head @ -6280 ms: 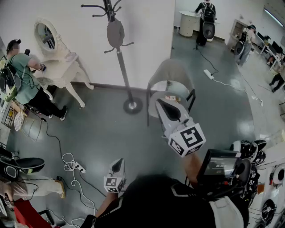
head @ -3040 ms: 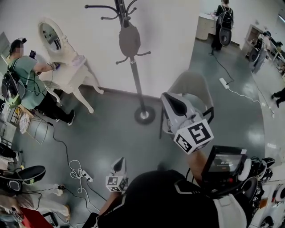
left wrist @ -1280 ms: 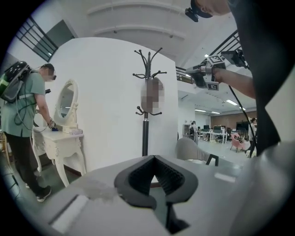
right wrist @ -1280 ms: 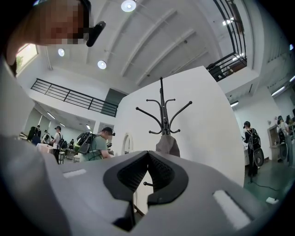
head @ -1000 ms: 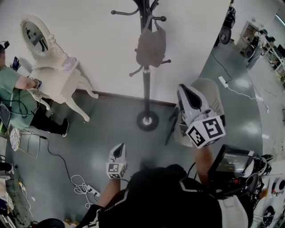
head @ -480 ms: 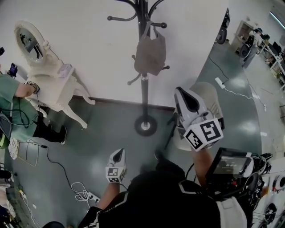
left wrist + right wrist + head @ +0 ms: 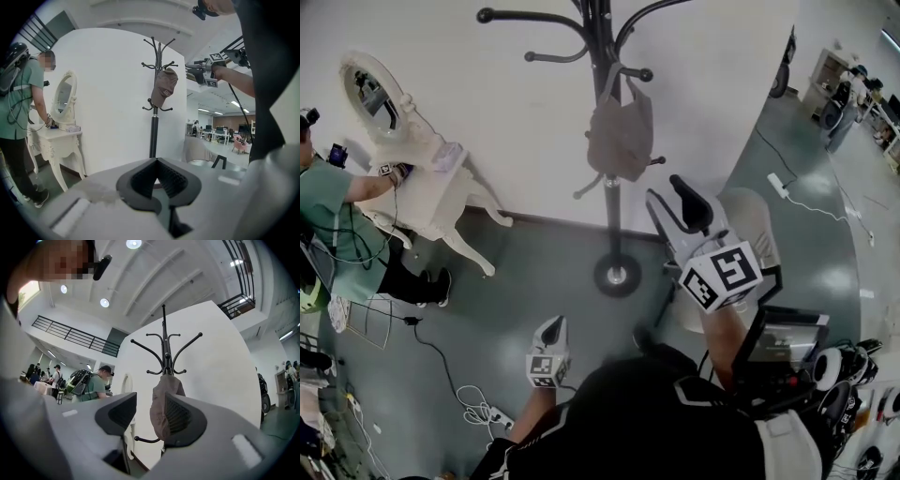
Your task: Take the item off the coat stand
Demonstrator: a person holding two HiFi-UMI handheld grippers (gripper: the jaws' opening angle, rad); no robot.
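A black coat stand (image 7: 606,159) rises from a round base (image 7: 617,275) in front of a white wall. A grey-brown cap (image 7: 621,131) hangs from one of its hooks. My right gripper (image 7: 672,208) is raised to the right of the pole, below the cap and apart from it. Its jaws are opening and nothing is between them. In the right gripper view the cap (image 7: 161,401) shows in the gap of the right gripper (image 7: 150,416), still at a distance. My left gripper (image 7: 549,330) hangs low over the floor, shut and empty, and faces the stand (image 7: 153,122).
A white dressing table (image 7: 441,183) with an oval mirror stands at the left, with a person in a green shirt (image 7: 333,202) at it. A grey chair (image 7: 755,230) is behind my right gripper. Cables and a power strip (image 7: 483,410) lie on the floor.
My right gripper's jaws have gone from shut to open, and it has swung left toward the stand. The stand and cap look a little nearer. The left gripper stays low.
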